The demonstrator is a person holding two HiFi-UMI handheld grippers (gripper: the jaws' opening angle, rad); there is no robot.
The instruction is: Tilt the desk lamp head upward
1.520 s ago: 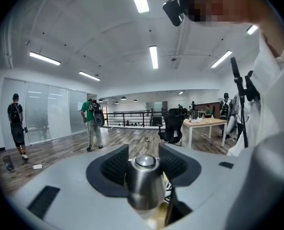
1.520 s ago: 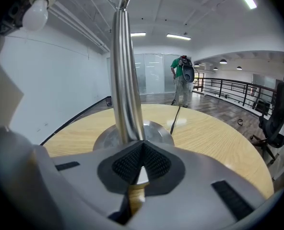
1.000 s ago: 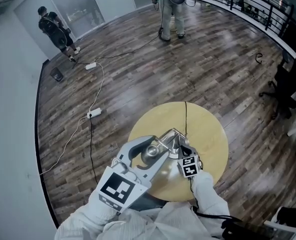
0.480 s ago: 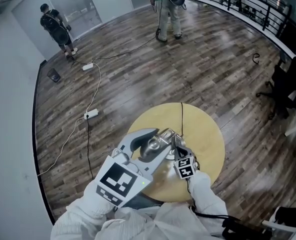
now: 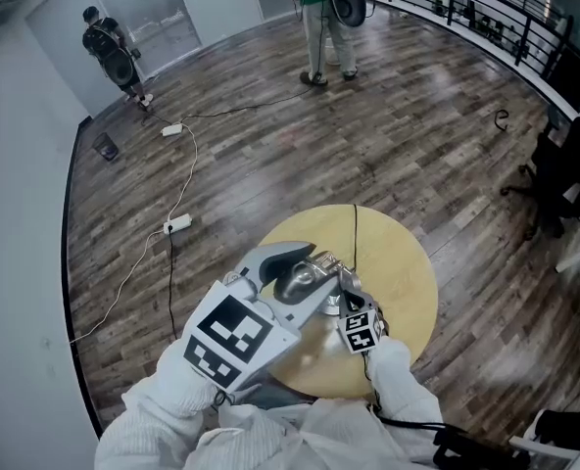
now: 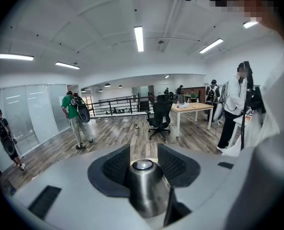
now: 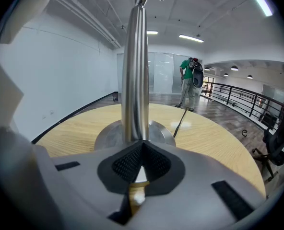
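Lamp head [image 6: 144, 190], one, in left tongs [image 6: 144, 153]

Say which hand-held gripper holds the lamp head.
Left hand-held gripper: jaws clasp the conical silver metal lamp head; right hand-held gripper, shut, faces the steel pole.

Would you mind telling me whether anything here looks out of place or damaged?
Nothing stands out: the lamp head sits gripped in the left tongs, its black cord runs tidily off the round table's far edge, and nothing is spilled or broken.
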